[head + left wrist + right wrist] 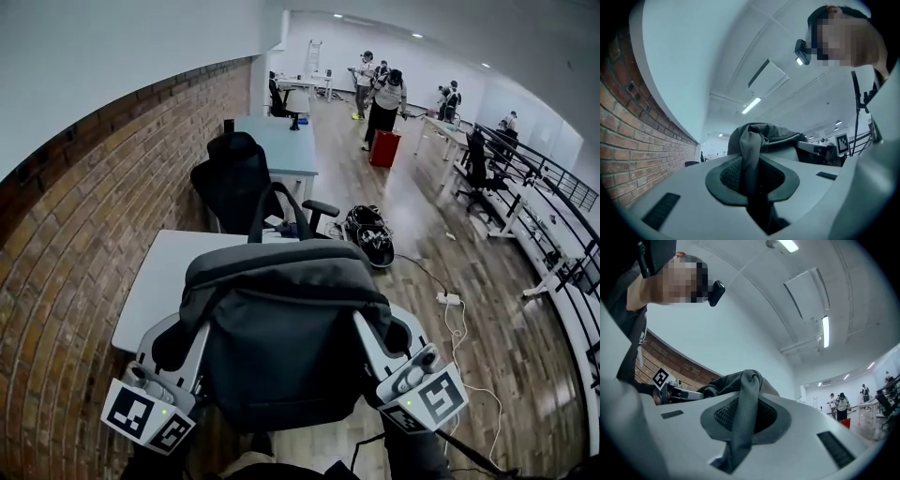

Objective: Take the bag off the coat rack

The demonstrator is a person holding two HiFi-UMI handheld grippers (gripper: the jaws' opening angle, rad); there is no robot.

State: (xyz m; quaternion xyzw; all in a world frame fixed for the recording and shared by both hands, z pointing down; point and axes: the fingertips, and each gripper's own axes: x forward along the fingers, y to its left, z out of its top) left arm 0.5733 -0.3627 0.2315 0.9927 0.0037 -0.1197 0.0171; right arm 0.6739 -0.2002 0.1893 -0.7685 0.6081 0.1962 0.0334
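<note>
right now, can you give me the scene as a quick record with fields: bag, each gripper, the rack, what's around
bag: grey backpack, held up between both grippers
left gripper: shut on a bag strap
right gripper: shut on the other bag strap
coat rack: not in view
surroundings: white table and black chair beyond the bag, brick wall at left
people: several standing far down the room

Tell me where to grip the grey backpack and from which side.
Grip the backpack by a strap at each flank, coming in from its left and right. The body is soft and too bulky for the jaws; each strap is a thin flat band. The left gripper and right gripper are each shut on one like that.
</note>
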